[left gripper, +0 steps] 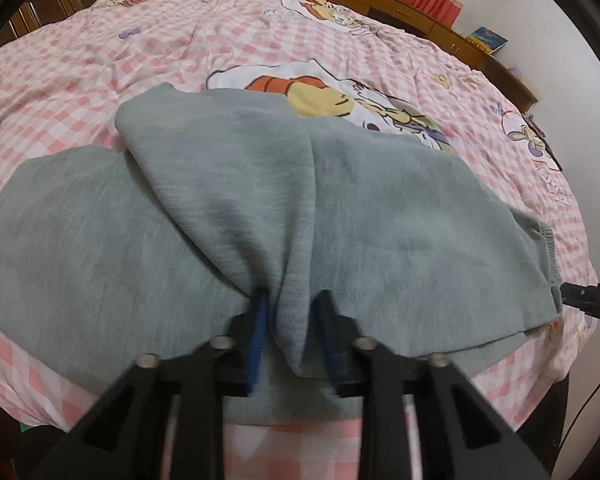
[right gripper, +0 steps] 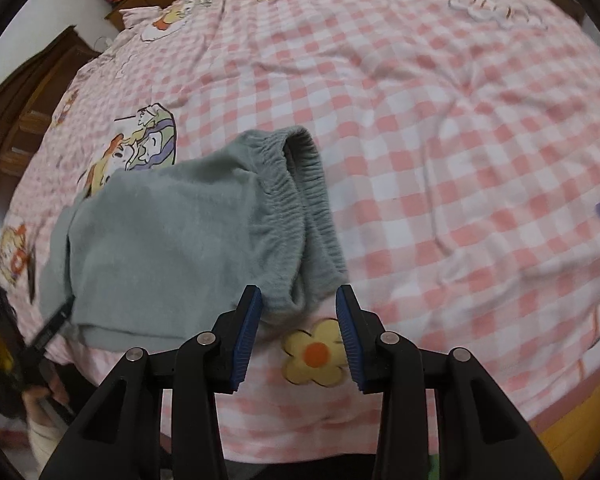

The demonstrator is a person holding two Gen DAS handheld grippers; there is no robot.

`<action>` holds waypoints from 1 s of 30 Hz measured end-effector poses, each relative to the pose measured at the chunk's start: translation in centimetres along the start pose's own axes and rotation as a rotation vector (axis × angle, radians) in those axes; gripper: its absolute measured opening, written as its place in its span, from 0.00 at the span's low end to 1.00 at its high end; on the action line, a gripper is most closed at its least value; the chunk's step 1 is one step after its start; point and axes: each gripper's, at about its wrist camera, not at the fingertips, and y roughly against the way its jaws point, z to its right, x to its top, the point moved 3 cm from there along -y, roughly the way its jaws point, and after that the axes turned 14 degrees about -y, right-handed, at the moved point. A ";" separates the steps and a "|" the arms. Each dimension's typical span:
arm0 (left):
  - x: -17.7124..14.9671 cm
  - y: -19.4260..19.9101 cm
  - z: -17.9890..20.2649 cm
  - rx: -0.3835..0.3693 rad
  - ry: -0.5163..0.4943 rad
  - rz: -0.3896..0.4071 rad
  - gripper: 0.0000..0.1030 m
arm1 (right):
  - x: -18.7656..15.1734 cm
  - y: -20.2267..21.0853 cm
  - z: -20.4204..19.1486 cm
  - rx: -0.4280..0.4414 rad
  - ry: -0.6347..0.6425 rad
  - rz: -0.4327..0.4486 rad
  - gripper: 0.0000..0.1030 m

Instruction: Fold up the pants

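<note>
Near the bed's front edge, the left gripper (left gripper: 290, 304) pinches a fold of the grey sweatpants (left gripper: 228, 208) (elastic waistband (right gripper: 300, 200) rightward), while the right gripper (right gripper: 299, 300) hangs spread beside that waistband.

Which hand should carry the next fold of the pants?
Left, probably. The left hand-held gripper already pinches a fold of the grey pants. The right hand-held gripper stands open beside the elastic waistband, gripping nothing.

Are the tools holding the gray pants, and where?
The left tool pinches a bunched fold along the near edge of the gray pants. The right tool holds nothing; it is open beside the elastic waistband.
</note>
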 end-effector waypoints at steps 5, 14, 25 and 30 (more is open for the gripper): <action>0.3 2.7 -0.2 0.004 -0.016 0.059 0.06 | 0.1 -1.6 -1.3 0.011 0.007 -0.045 0.22; -1.8 3.7 0.1 0.074 -0.062 0.048 0.06 | 0.5 2.3 -4.1 -0.063 0.229 0.149 0.12; -4.0 1.9 0.0 0.087 -0.061 -0.016 0.19 | -0.3 -2.2 0.0 -0.130 0.253 0.134 0.15; -3.6 4.1 -0.3 0.083 -0.056 -0.004 0.38 | -0.8 -0.7 -0.2 -0.147 0.268 0.152 0.27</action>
